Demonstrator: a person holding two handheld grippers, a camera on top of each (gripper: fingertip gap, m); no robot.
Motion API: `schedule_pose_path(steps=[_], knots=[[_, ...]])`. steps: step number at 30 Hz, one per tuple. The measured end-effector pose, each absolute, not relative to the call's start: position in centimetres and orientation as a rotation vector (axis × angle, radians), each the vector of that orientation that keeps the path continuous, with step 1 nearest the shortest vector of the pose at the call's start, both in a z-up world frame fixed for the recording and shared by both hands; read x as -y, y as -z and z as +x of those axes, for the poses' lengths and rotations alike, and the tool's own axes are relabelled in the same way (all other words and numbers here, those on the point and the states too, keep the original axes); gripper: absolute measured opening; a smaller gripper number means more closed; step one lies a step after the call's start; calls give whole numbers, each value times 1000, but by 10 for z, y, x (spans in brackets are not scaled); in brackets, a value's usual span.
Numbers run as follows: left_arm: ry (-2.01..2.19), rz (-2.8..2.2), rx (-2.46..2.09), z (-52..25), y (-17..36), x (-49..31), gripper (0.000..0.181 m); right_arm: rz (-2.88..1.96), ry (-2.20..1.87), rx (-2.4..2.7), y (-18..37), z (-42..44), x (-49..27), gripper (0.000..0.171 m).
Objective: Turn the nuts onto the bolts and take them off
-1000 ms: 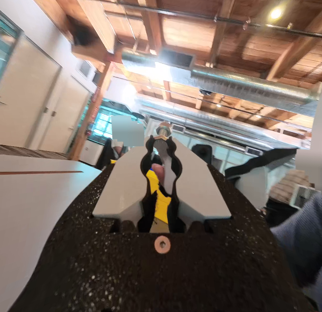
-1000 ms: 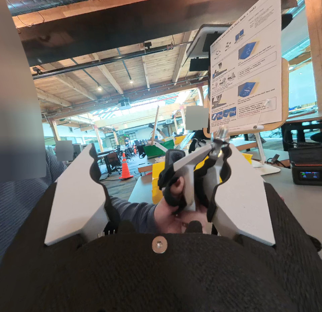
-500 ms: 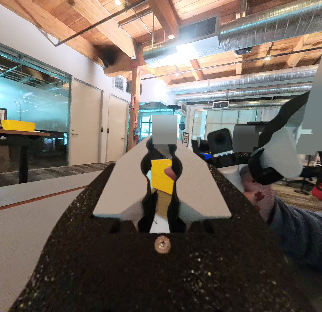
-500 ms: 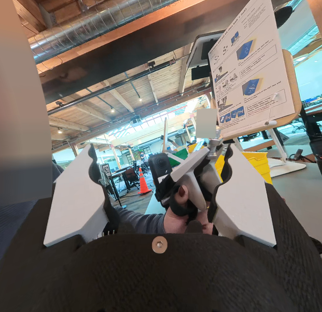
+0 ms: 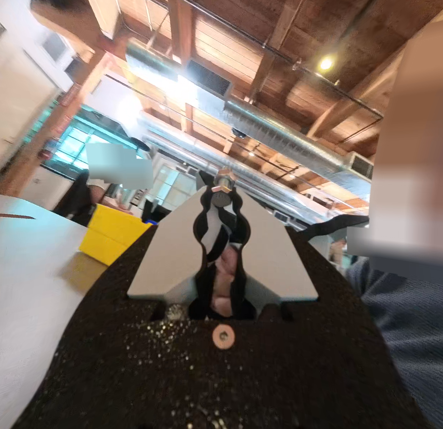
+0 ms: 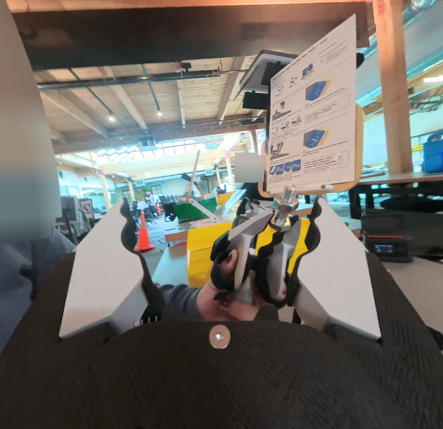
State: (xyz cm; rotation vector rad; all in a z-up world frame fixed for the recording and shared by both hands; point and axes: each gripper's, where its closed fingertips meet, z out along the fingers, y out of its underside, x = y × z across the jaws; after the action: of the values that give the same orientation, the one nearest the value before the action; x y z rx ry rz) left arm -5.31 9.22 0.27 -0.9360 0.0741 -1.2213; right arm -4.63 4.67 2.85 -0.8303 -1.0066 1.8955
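Observation:
My left gripper (image 5: 221,194) is shut on the head of a silver bolt (image 5: 224,181) that points away from it, up toward the ceiling. A hex nut (image 6: 286,205) sits on the bolt's thread just above the head. In the right wrist view the left gripper (image 6: 280,224) holds the bolt (image 6: 288,194) up between my right gripper's fingers. My right gripper (image 6: 221,202) is wide open and empty, and the bolt stands close to its right finger (image 6: 335,261) without touching. One right finger (image 5: 335,223) shows at the right of the left wrist view.
A yellow bin (image 6: 203,249) stands on the grey table (image 5: 28,273) behind the grippers and also shows in the left wrist view (image 5: 112,235). An instruction sheet on a wooden stand (image 6: 311,130) and a black device with a small screen (image 6: 386,240) are at the right.
The left gripper tipped down to level and back up toward the ceiling, keeping its hold on the bolt. The right gripper stayed open around it.

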Motion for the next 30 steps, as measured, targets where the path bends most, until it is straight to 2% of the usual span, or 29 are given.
schedule_pose_path(steps=[4,9,14,20,25,30], knots=[[1340,-939,-117,-35,2,-91,15,-771,-1847,1048,-30,-45,-36,144],[1368,-794,-9,-72,-11,-86,15,-785,-1878,1069,-27,-46,-33,142],[1410,-892,-137,-33,-5,-84,15,-768,-1854,1073,-28,-45,-31,142],[1305,-852,-51,-63,-10,-86,15,-782,-1878,1114,-24,-46,-28,139],[1334,-919,-144,-29,-2,-87,15,-792,-1863,1066,-26,-46,-35,140],[1190,-848,-40,-67,-9,-89,15,-785,-1867,1107,-23,-48,-28,142]])
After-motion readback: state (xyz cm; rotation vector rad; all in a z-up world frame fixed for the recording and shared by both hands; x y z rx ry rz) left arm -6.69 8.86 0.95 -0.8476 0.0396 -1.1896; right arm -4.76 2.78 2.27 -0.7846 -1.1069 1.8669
